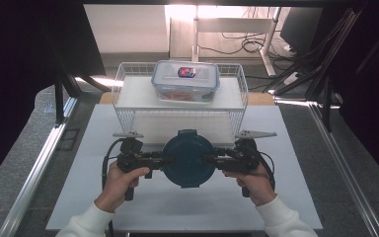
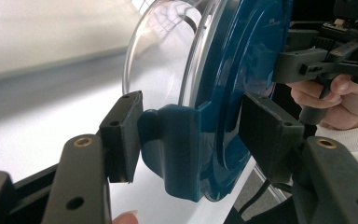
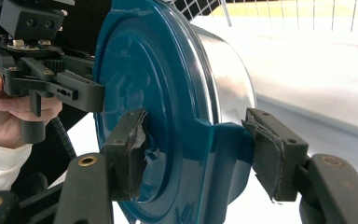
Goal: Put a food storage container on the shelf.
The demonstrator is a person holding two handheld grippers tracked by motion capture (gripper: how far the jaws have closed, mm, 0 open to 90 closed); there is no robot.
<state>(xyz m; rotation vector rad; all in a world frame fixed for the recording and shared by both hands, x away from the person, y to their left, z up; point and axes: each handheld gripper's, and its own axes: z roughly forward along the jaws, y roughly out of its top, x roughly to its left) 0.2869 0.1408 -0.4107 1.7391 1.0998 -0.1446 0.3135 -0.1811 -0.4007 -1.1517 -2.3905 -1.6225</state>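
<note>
round blue-lidded container (image 1: 188,158) sat at the table's (image 1: 79,197) middle, by the wire basket (image 1: 128,106). left gripper (image 1: 157,160) and right gripper (image 1: 215,159) clamped opposite lid latches; uneven pull risked tipping it.

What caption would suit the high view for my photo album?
Two hand-held grippers, left gripper and right gripper, grip a round blue-lidded container before a wire basket.

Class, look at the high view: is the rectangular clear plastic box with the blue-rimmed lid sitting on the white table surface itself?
No, the rectangular clear plastic box rests up on the white wire basket rack.
</note>
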